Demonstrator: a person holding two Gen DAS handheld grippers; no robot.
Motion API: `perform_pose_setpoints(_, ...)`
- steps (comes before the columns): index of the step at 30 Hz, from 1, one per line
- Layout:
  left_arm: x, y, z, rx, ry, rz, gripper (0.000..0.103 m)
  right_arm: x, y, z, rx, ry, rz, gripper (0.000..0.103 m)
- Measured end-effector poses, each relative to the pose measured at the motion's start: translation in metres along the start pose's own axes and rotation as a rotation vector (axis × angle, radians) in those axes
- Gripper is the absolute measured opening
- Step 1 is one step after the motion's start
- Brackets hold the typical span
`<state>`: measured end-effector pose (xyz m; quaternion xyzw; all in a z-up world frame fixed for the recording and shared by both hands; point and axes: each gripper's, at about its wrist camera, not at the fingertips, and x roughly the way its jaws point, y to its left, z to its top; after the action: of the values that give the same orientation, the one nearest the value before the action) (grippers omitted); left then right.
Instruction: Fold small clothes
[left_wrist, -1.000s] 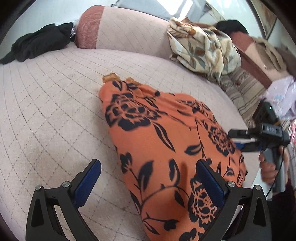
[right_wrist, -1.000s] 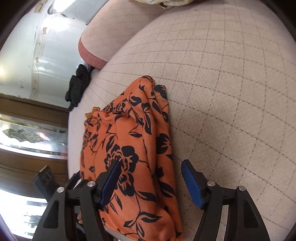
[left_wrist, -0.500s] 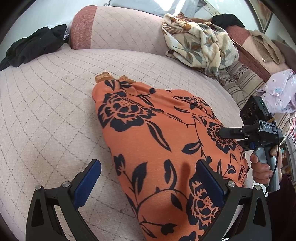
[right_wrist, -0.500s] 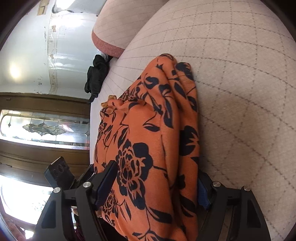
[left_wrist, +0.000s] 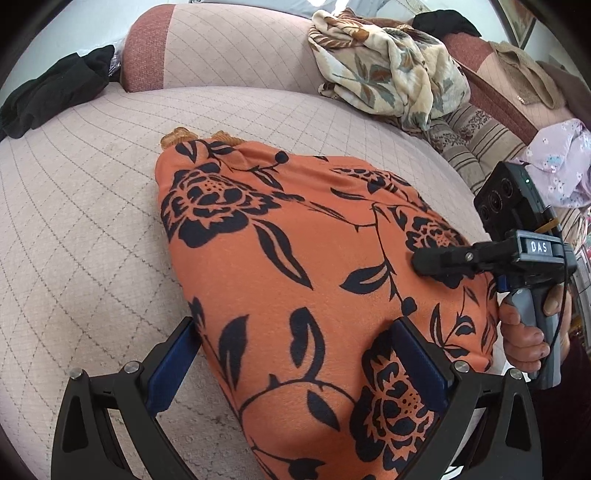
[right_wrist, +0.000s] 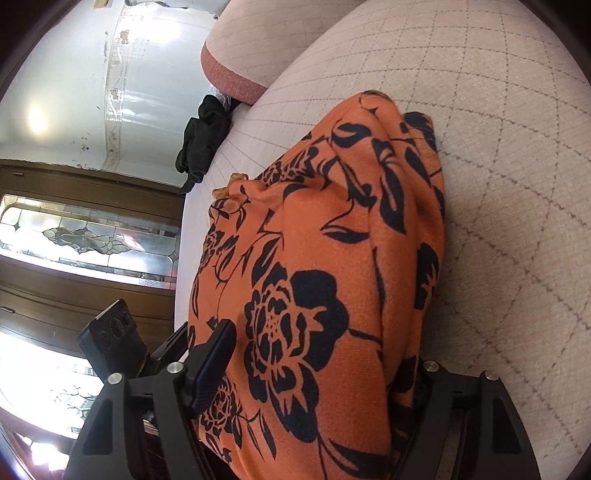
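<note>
blue-padded fingers (left_wrist: 173, 363) of the left gripper (left_wrist: 295, 369) are standing spread wide, one pad resting off the cloth's edge over the cushion, the other lying on top of the orange floral garment (left_wrist: 295, 280), and nothing is being pinched between them. the garment's near end is running under and between these fingers, then stretching away from the tool across the quilted beige sofa seat (left_wrist: 92, 221).

to that tool's right, the right gripper (right_wrist: 314, 373) is sitting at the garment's other near corner, gripped at its handle by a hand (left_wrist: 524, 332). its jaws have just been closing a little and are straddling a thick bunched fold of the cloth; one finger is buried under the fabric, so whether the pads are pressing on it i cannot tell.

beyond the garment's far end, two small orange tabs are peeking out. farther off, a dark bundle (left_wrist: 51, 92) is lying by the sofa arm, and a cream leaf-print blanket (left_wrist: 388, 74) is heaped against the backrest, with a lilac cloth (left_wrist: 557, 162) past the right tool.
</note>
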<state>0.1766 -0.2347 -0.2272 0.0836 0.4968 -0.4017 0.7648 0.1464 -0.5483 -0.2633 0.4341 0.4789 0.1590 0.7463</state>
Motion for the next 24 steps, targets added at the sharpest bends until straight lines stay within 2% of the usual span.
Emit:
perform_pose_setpoints(3,0.0,-0.001,-0.002,0.009,-0.009,-0.004,0.102,0.005,0.005,-0.001,-0.032,0.0,-0.057,0.065)
perform_pose_setpoints(6,-0.001,-0.001,-0.002,0.006,-0.024,-0.002,0.094,0.006,0.006,-0.001,-0.029,-0.006,-0.076,0.06)
perform_pose_setpoints(8,-0.005,0.002,-0.002,-0.005,-0.043,0.001,0.079,0.006,0.007,-0.001,-0.028,-0.012,-0.083,0.058)
perform_pose_setpoints(13,-0.014,0.013,-0.001,-0.048,-0.079,-0.021,0.054,0.005,0.018,-0.004,-0.056,-0.027,-0.102,0.052)
perform_pose_setpoints(19,-0.026,0.018,0.001,-0.053,-0.098,-0.009,0.047,0.002,0.038,-0.007,-0.098,-0.054,-0.105,0.051)
perform_pose_setpoints(24,-0.048,0.032,0.0,-0.091,-0.16,0.043,0.046,0.007,0.062,-0.006,-0.134,-0.078,-0.075,0.048)
